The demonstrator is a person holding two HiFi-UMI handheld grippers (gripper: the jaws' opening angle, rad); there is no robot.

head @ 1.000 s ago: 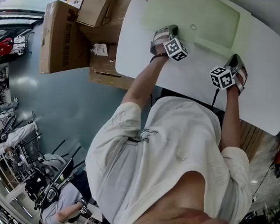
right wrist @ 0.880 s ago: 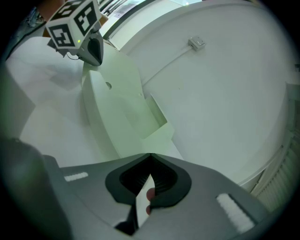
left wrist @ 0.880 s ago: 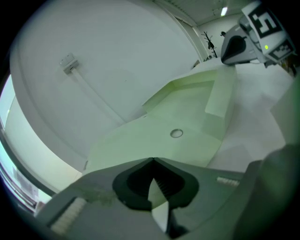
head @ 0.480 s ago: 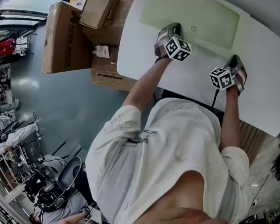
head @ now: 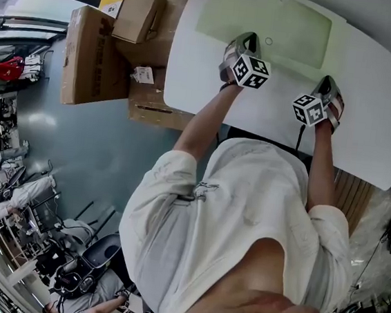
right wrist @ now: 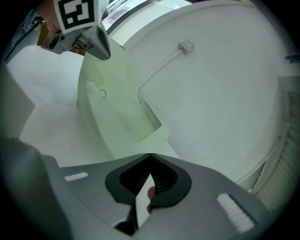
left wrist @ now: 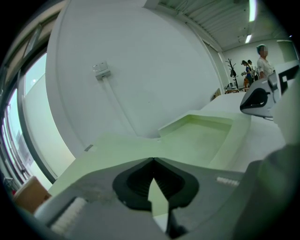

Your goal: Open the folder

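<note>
Pale green folder (head: 265,24) lies flat on the white bench (head: 373,115), at its far side. It is the only container on the bench. What is inside cannot be told; only plain green sheet shows, with a lower stepped panel (left wrist: 201,133) at the right end and a small ring mark (head: 269,40) near the front edge.

Left gripper (head: 244,41) is at the folder's front edge, left of the ring mark. In the left gripper view the jaws are closed tight at the tips (left wrist: 153,160) on the thin edge of the folder's cover; a green sliver sits in the gap behind the tips and the green sheet runs straight up to them.

Right gripper (head: 326,81) is at the folder's front right corner. In the right gripper view the jaws are together (right wrist: 150,154), with the folder's (right wrist: 110,103) pale edge right at the tips. A whitish sliver shows in the gap; whether they pinch the folder cannot be told. The left gripper (right wrist: 104,50) also shows in this view, over the folder's far end.

Beyond the folder is a white wall (left wrist: 140,70) with a small socket box (left wrist: 101,70) and a cable.

Left of the folder, off the bench, is a stack of cardboard boxes (head: 88,54) with a smaller closed box (head: 135,13) on top. Their contents are not visible.
</note>
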